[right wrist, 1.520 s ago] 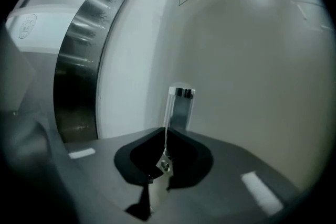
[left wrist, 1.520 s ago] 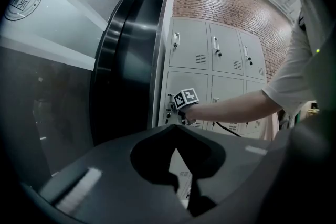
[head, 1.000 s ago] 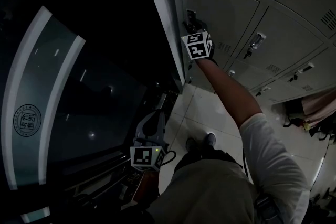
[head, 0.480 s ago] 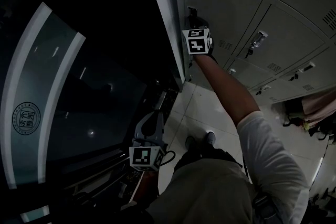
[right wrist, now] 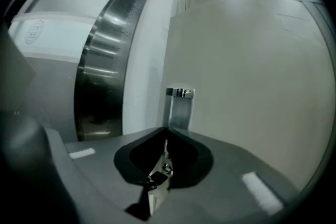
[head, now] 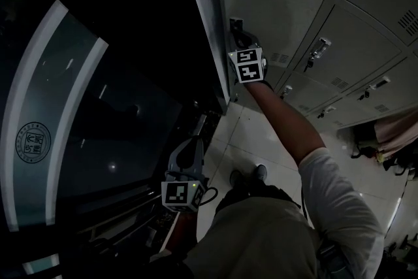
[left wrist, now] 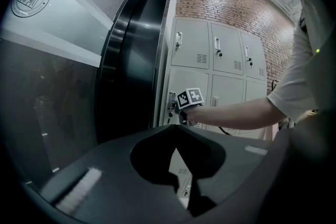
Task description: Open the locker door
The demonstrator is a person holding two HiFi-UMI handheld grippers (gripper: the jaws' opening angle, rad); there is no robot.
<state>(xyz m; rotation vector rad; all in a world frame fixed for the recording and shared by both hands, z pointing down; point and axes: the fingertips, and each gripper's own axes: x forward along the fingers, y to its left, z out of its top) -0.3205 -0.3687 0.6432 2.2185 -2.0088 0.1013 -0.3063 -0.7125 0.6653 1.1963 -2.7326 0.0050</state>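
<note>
The grey locker door (head: 281, 10) at the left end of the row stands a little ajar, with a dark gap along its top edge. My right gripper (head: 239, 42) is at the door's metal handle (head: 235, 28) on its left edge, arm stretched out. In the right gripper view the jaws (right wrist: 166, 136) are shut on a shiny metal part of the handle (right wrist: 159, 178), just below the handle plate (right wrist: 180, 105). My left gripper (head: 194, 144) hangs low by my hip, well away from the lockers. Its jaws (left wrist: 176, 127) meet with nothing between them.
More closed lockers with handles (head: 320, 49) run to the right. A curved glass wall with a round emblem (head: 32, 140) stands left of the locker bank. Pale floor tiles (head: 248, 134) lie below, with bags (head: 385, 134) at the right edge.
The locker door has swung out slightly, and a dark gap now shows at its top edge. The right gripper has come down and back with the handle. The left gripper has stayed put.
</note>
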